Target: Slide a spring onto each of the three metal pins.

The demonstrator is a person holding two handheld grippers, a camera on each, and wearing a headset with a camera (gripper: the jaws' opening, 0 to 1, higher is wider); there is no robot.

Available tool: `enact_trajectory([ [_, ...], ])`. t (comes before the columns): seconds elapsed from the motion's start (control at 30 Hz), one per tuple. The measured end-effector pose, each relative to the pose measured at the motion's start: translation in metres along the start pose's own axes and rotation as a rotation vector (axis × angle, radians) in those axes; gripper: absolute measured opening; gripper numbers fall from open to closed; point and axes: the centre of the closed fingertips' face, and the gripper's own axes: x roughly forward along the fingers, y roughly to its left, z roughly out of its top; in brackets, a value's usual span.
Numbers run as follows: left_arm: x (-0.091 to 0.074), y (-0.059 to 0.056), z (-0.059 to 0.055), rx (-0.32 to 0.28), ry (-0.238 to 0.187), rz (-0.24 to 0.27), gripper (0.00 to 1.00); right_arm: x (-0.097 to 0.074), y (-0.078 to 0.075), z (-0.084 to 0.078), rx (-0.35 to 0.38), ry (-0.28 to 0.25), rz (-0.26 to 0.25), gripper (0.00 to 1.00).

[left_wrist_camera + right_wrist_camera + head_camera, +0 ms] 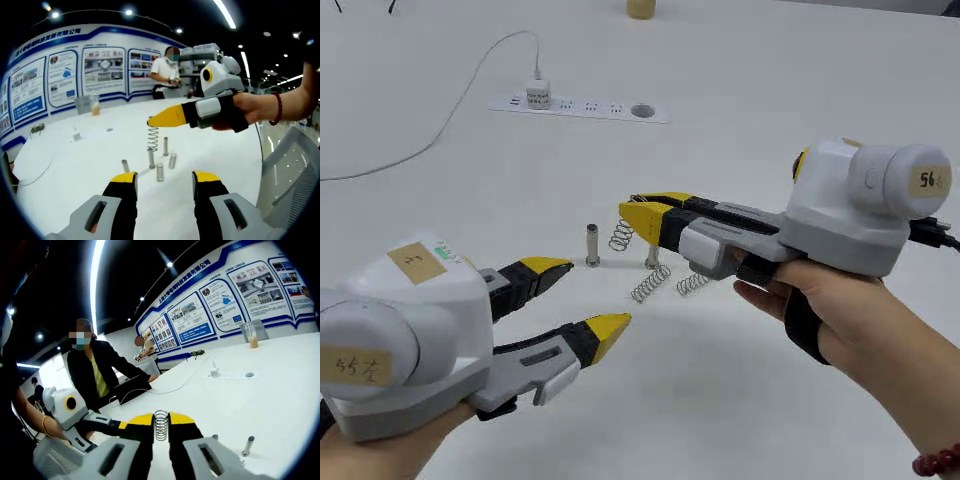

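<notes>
Looking down in the head view, I have my right gripper (pixel 642 212) clamped on the top of a spring (pixel 621 236). The spring hangs below the tips so that its open end can meet a pin. One metal pin (pixel 592 245) stands just past the tips and a second pin (pixel 652 259) sits right under the jaws. Two loose springs (pixel 650 283) lie on the white table (pixel 740 400) beside that second pin. My left gripper (pixel 578 296) hovers nearby, jaws apart and holding nothing, probably to stay clear of the pins.

From the left gripper view, the held spring (pixel 153 138) dangles ahead of my spread jaws, directly over the middle pin (pixel 151 158). I cannot tell whether its lower end has caught the pin's top.

From the right gripper view, the spring (pixel 160 426) sits pinched upright between my tips, and a pin (pixel 247 445) stands ahead and off to the right.
</notes>
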Motion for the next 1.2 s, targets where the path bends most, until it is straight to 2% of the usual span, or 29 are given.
enact_trajectory([
  [0.23, 0.002, 0.000, -0.006, 0.025, 0.026, 0.005, 0.52, 0.015, -0.009, -0.001, -0.053, 0.005, -0.022, 0.11],
  [0.3, 0.002, 0.000, -0.008, 0.024, 0.031, 0.007, 0.54, 0.020, -0.013, -0.001, -0.038, -0.007, -0.027, 0.11],
  [0.37, 0.003, 0.000, -0.010, 0.026, 0.038, 0.007, 0.59, 0.024, -0.016, -0.001, -0.054, -0.005, -0.033, 0.11],
  [0.67, 0.005, 0.001, -0.016, 0.007, 0.055, 0.007, 0.66, 0.041, -0.031, -0.005, -0.087, 0.009, -0.059, 0.11],
  [0.97, 0.006, -0.001, -0.021, 0.015, 0.068, -0.001, 0.72, 0.053, -0.045, -0.017, -0.099, 0.040, -0.106, 0.11],
  [1.2, 0.006, 0.000, -0.022, 0.008, 0.071, 0.000, 0.73, 0.058, -0.047, -0.023, -0.106, 0.059, -0.111, 0.11],
])
